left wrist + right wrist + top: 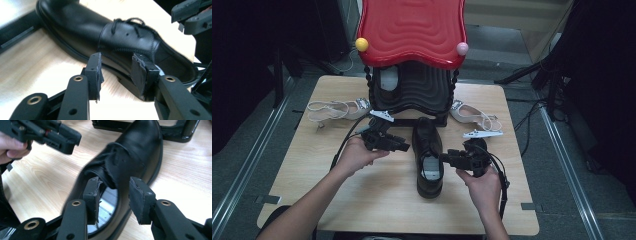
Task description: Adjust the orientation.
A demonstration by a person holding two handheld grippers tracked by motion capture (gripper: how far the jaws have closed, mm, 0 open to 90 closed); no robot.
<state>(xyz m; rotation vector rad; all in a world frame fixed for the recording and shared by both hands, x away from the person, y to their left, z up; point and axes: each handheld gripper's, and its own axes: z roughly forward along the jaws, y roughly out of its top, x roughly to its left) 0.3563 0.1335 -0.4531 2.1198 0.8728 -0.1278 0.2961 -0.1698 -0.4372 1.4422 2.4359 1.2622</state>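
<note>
One black leather lace-up shoe (428, 156) already stands before the red-topped black rack (411, 95), left gripper (404, 147) and right gripper (445, 158) released, flanking it; shelving remains.

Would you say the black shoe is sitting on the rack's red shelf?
No, the black shoe lies on the wooden table, in front of the rack.
</note>
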